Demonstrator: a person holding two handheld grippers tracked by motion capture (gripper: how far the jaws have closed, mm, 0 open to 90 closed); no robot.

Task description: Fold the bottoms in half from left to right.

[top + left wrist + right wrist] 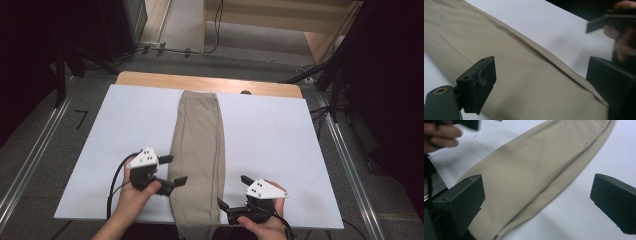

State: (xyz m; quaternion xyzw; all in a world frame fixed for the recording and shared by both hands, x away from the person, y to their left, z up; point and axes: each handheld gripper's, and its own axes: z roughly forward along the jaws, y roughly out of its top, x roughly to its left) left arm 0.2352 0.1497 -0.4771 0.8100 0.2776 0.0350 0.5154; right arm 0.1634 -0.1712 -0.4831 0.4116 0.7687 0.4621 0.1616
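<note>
The trousers (196,150) run off the high view's edge at 6 o'clock, their lower end unseen. In the left gripper view, the other hand (621,37) at 2 o'clock is blurred and cropped.

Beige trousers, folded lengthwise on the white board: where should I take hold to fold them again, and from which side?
Take the near end of the beige trousers, where it hangs over the white board's front edge. Come in from both long sides, the left tongs at the left edge and the right tongs at the right. Both are open beside it, and the overhanging cloth probably lets a jaw slip underneath.
</note>
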